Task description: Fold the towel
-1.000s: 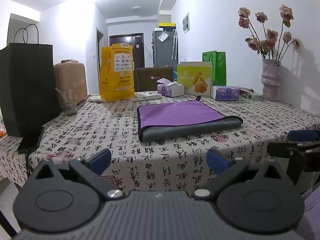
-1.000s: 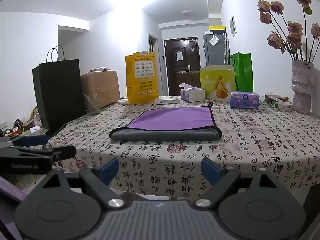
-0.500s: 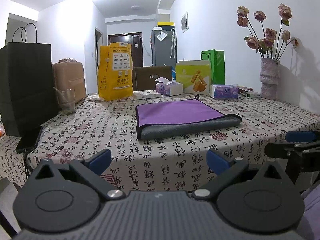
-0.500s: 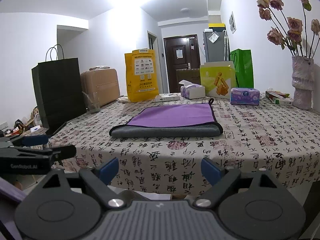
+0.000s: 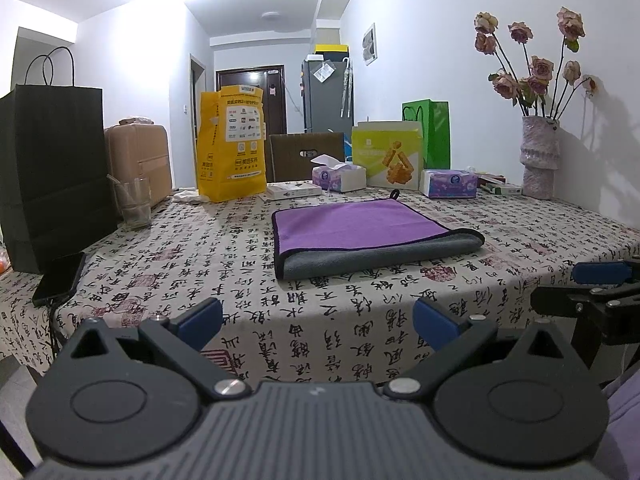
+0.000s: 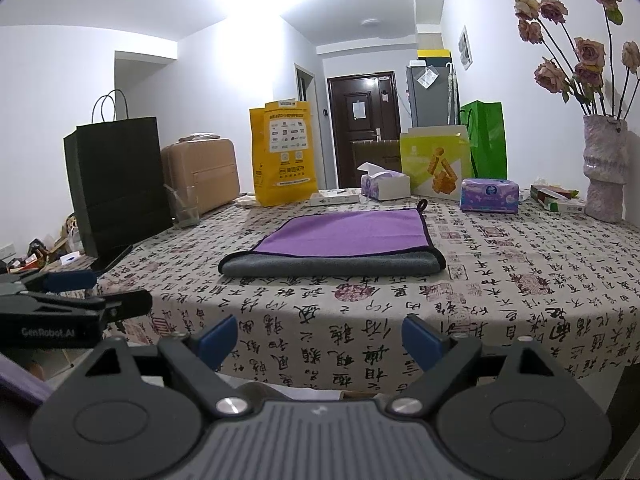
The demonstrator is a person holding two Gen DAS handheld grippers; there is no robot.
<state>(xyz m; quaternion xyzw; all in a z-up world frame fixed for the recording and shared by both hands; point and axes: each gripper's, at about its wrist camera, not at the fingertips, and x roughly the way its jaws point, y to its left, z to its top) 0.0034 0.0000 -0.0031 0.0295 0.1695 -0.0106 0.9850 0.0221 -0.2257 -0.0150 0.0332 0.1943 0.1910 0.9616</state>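
Jaws on both grippers stand wide apart and hold nothing. Left gripper (image 5: 318, 324) and right gripper (image 6: 319, 336) hang side by side off the near edge of the counter (image 5: 192, 256), touching neither cloth nor towel.

Counter is covered by a cloth printed with black calligraphy characters; the cloth drapes over the near edge. White-walled room, dark door at the far end.

Towel (image 5: 360, 228) lies flat near the counter's middle, folded over: purple face up, grey layer showing along the near rolled edge, small hanging loop at the far corner. In the right wrist view the towel (image 6: 344, 236) sits straight ahead.

Bare cloth surrounds the towel on all sides. Black paper bag (image 5: 52, 172), a drinking glass (image 5: 134, 204) and a phone (image 5: 60, 278) occupy the left side. Yellow bag (image 5: 232, 144), tissue boxes and a green bag line the far edge. Vase of roses (image 5: 538, 156) stands far right, well apart from the towel.
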